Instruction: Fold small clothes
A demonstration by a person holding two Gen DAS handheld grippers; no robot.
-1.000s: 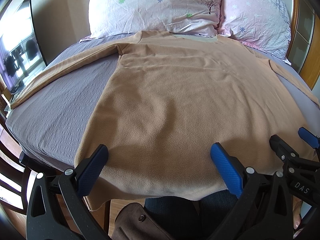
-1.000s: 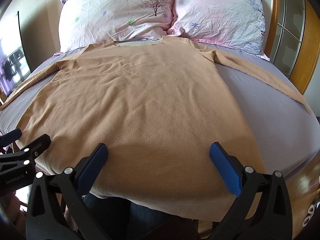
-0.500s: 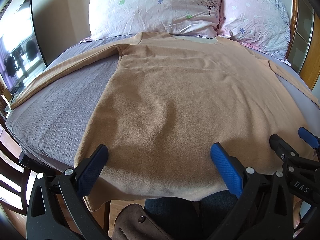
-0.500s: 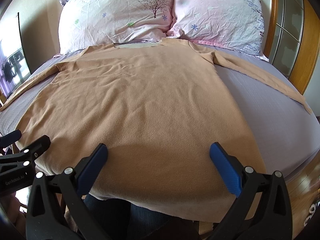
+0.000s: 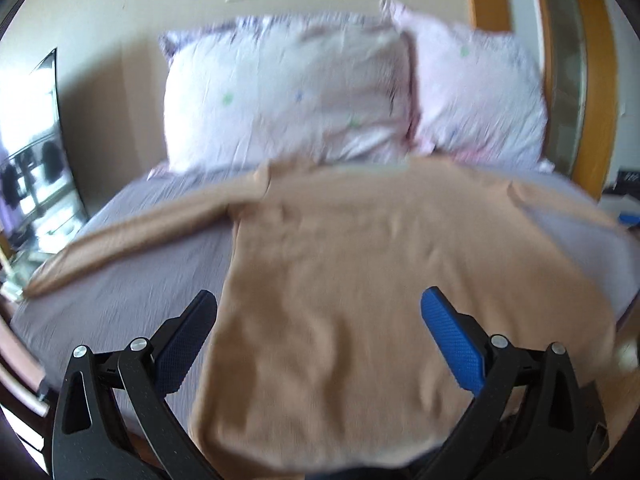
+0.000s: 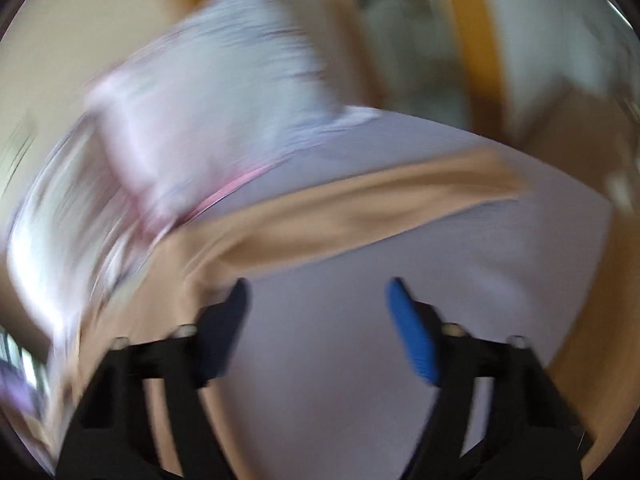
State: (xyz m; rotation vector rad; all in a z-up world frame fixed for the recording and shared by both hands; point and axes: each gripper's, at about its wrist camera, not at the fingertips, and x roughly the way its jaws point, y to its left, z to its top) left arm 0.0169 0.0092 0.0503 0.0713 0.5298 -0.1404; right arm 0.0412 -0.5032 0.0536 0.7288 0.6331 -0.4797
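A tan long-sleeved top point(image 5: 360, 280) lies flat on the grey bedsheet point(image 5: 120, 280), neck toward the pillows, both sleeves spread sideways. My left gripper point(image 5: 318, 336) is open and empty, raised above the top's lower left part. My right gripper point(image 6: 316, 320) is open and empty over the bare sheet point(image 6: 360, 340), just below the top's right sleeve point(image 6: 360, 216), which runs across the blurred right wrist view. The left gripper's left finger sits over the sheet beside the top's left edge.
Two floral pillows point(image 5: 288, 96) lean at the bed's head and show in the right wrist view point(image 6: 180, 120). A wooden bed frame point(image 5: 592, 80) stands at the right. A dark screen point(image 5: 36, 160) stands left of the bed.
Both grippers have lifted and moved. The left rose and tilted up toward the pillows. The right swung quickly right, from over the top's hem to the sheet under the right sleeve.
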